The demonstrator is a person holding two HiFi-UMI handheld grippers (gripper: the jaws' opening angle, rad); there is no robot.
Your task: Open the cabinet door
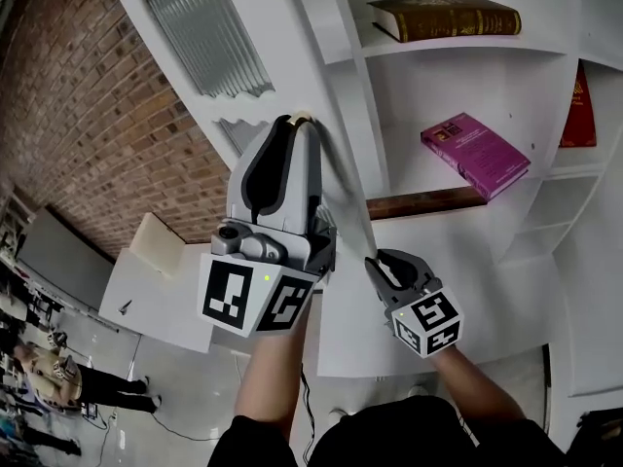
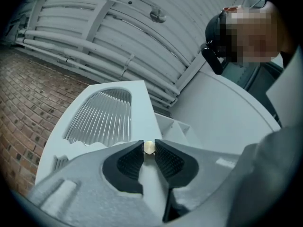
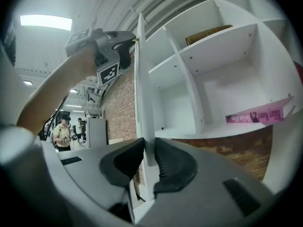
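The white cabinet door (image 1: 336,178) with a ribbed glass panel (image 1: 200,27) stands swung out from the shelves, edge-on to me. My left gripper (image 1: 300,125) is shut on the small brass knob (image 2: 148,147) at the door's edge, both pads pressed against it. Lower down, my right gripper (image 1: 376,261) is shut on the door's thin free edge (image 3: 143,103), which runs up between its pads. In the right gripper view the left gripper (image 3: 127,44) shows high on the same edge. Open shelves (image 3: 208,79) lie behind the door.
A brown book (image 1: 443,16), a magenta book (image 1: 475,152) and a red book (image 1: 576,105) lie in the shelf compartments. A brick wall (image 1: 88,115) is on the left. A low white unit (image 1: 156,280) and people (image 1: 58,377) stand farther off.
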